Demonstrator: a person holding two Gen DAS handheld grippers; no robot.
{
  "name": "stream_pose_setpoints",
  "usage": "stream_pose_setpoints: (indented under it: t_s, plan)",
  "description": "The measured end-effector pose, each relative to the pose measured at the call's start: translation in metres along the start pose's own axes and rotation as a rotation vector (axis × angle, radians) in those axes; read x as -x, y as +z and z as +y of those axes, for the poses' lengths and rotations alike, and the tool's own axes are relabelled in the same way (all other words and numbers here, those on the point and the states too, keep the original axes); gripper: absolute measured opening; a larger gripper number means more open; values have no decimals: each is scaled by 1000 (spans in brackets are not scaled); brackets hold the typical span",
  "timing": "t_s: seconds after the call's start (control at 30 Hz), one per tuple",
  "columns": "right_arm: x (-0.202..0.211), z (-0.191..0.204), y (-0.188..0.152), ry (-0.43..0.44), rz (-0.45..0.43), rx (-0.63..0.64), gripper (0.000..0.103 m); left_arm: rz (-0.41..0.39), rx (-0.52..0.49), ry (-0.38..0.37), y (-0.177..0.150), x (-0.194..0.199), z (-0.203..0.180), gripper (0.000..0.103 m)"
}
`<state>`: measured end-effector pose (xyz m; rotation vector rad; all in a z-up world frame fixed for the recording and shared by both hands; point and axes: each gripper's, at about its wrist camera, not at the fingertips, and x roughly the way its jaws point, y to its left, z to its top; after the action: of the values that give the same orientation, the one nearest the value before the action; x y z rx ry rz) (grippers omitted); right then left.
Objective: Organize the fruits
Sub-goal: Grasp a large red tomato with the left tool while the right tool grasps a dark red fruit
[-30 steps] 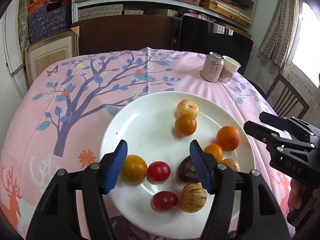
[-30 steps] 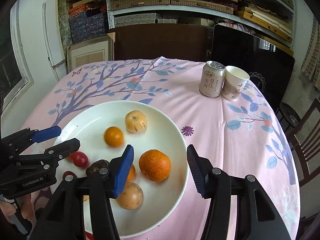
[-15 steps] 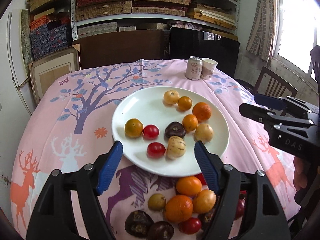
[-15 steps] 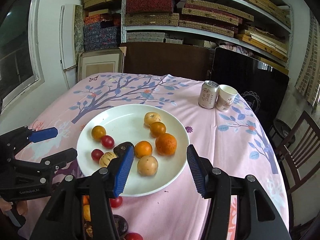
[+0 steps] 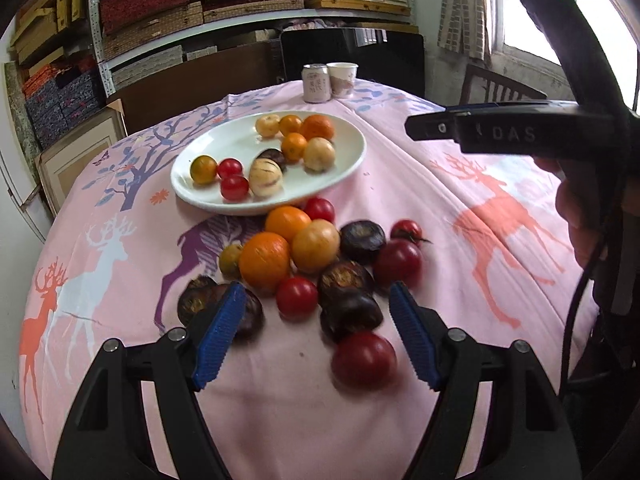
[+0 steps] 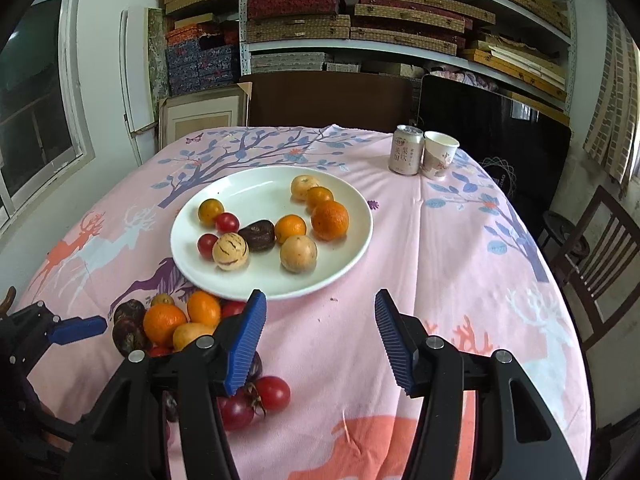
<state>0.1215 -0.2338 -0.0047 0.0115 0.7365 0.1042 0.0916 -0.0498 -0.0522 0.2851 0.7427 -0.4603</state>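
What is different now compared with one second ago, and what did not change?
Both grippers pulled back from the plate toward the near table edge; the left gripper now hovers over the loose fruit pile. Right gripper jaws are opening, nothing between them. Nothing was grasped; the fruits, can and cup stayed put.

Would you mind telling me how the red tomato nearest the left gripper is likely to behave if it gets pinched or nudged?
The red tomato is round and lies loose on the flat tablecloth, so a nudge would probably roll it. Its skin looks smooth and glossy, so it may slip between the pads. It likely bruises under a hard squeeze, so a gentle grip seems wise.
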Motion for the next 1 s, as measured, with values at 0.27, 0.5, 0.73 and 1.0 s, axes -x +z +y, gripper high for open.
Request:
stream_pose_setpoints:
  t_s: [0.27, 0.5, 0.73, 1.0]
  plan:
    - [-9, -30, -60, 26, 60, -127, 60, 67, -24, 20, -29, -13, -20, 72]
    - [-21, -31, -73, 46, 89, -130, 60, 92, 32, -39, -29, -30, -12, 38]
    - [-16, -5, -73, 197, 84, -40, 60, -55, 257, -112, -31, -9, 32, 38]
    - [-21, 43, -71, 241, 133, 83, 59, -33, 281, -130, -30, -14, 38, 39]
